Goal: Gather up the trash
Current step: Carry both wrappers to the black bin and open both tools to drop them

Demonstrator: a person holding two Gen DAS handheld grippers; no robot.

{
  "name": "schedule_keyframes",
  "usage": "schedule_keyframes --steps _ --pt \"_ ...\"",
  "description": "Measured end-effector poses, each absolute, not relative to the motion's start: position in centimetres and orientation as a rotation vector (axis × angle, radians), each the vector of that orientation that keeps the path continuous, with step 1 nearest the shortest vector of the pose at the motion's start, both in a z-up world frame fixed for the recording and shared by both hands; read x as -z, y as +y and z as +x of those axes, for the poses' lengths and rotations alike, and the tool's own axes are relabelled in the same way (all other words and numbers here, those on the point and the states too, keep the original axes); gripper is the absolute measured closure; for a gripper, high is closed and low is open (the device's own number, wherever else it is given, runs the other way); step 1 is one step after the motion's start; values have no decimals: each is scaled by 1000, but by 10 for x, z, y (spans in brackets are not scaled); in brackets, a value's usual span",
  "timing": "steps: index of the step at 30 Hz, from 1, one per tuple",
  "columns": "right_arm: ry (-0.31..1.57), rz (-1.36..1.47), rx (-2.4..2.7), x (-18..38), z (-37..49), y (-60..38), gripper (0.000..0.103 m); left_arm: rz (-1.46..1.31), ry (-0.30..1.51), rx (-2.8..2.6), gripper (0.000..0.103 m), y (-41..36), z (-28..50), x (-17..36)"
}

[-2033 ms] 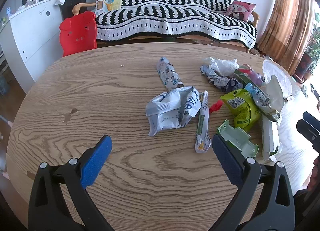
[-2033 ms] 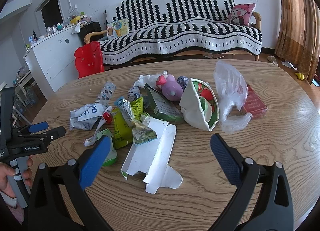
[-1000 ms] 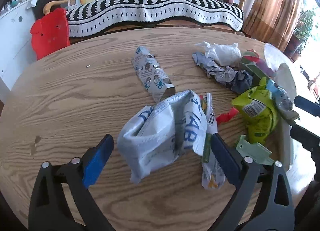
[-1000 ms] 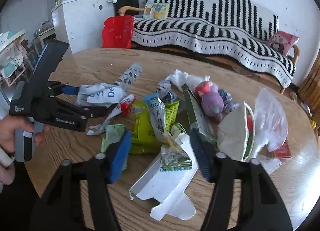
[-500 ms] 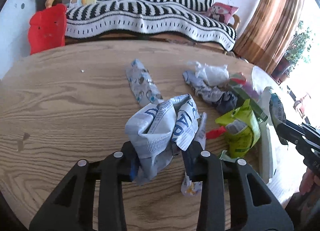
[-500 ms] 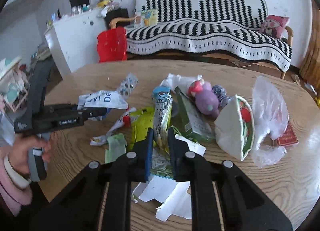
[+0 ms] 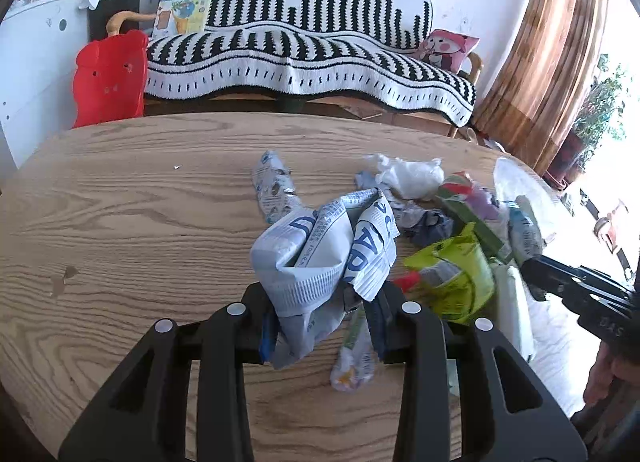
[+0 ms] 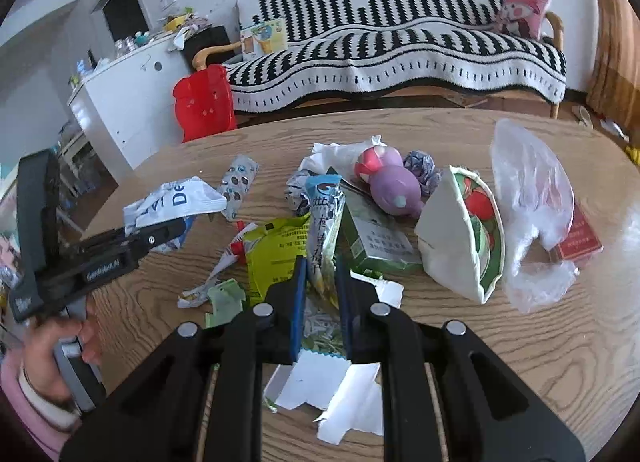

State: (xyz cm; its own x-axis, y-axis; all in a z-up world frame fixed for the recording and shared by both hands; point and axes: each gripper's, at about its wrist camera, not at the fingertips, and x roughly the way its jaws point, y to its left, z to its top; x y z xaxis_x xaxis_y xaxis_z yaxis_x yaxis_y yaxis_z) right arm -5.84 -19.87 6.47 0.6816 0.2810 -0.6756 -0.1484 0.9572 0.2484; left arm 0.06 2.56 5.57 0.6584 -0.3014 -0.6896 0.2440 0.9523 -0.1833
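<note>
My left gripper (image 7: 322, 316) is shut on a crumpled white and blue wrapper (image 7: 324, 258) and holds it above the wooden table (image 7: 140, 229); the wrapper also shows in the right wrist view (image 8: 176, 197). My right gripper (image 8: 321, 274) is shut on a long blue and green snack packet (image 8: 323, 229), lifted upright over the trash pile. A lime green pouch (image 8: 276, 254), a green box (image 8: 376, 238), a flattened white carton (image 8: 332, 386) and a thin stick wrapper (image 7: 354, 358) lie on the table.
A purple and pink toy (image 8: 390, 177), a white paper bowl on its side (image 8: 464, 242), a clear plastic bag (image 8: 528, 197) and a red pack (image 8: 580, 238) lie at the right. A dotted grey wrapper (image 7: 272, 185) lies farther back. A striped sofa (image 7: 300, 57) and a red chair (image 7: 108, 77) stand behind the table.
Both grippers were open two seconds ago. Each has closed on its piece, the left on the white and blue wrapper and the right on the snack packet, and lifted it off the table.
</note>
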Motion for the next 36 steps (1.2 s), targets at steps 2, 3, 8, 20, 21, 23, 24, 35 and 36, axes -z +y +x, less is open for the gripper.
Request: schedule_keyframes --steps 2,3,8,20,21,23,24,35,36 --pt "773 189 -229 -70 -62 -200 88 -79 793 321 68 20 -6 -58" --pt "750 200 -218 -76 -66 -204 88 -78 793 331 68 16 -9 -60" --pt "621 319 -183 -119 -112 -249 88 -49 764 478 68 -32 -52 -97" --pt "548 562 229 -83 -365 -476 88 271 878 1028 68 -300 -207 -104" --pt "565 587 254 -68 -381 -487 88 300 911 1059 68 -319 -220 -91" --pt "616 675 298 -28 -410 -509 88 372 993 1116 68 -357 -251 -54" --pt "649 738 309 -2 -422 -518 88 407 1033 1130 69 -370 -260 -36" --pt "837 928 307 116 -448 -528 88 625 1279 1084 70 -403 -263 69" --pt "837 930 307 117 -449 -529 88 626 1281 1082 70 -407 -259 71"
